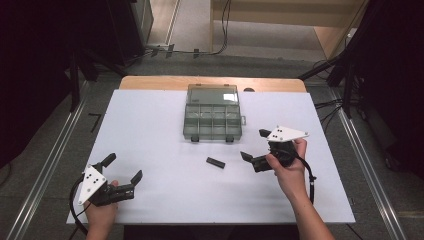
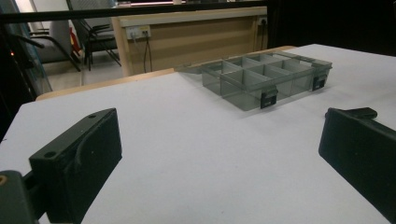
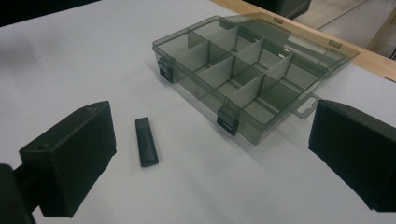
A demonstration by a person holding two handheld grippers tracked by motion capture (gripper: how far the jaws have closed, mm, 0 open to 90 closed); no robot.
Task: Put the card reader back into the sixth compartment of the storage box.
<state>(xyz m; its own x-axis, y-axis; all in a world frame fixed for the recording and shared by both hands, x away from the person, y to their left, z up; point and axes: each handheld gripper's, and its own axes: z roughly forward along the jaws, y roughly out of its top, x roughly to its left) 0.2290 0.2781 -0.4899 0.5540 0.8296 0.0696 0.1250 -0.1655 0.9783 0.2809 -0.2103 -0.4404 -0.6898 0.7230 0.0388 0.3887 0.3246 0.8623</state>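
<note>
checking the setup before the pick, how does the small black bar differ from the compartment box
The small black bar is solid, opaque and slim; the compartment box is smoky see-through plastic and far larger. The bar is one plain piece, while the box is split into compartments, lid folded open behind it. The bar lies nearer the right gripper, the box farther up the table. Both rest flat on the white surface, untouched.

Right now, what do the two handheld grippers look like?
Both are black, each with two blocky, flat-faced jaws. The left gripper and right gripper each carry a pale three-cornered plate with small dark dots on top. A black cable loops from the right one; another trails from the left. Forearms are bare, no sleeves.
</note>
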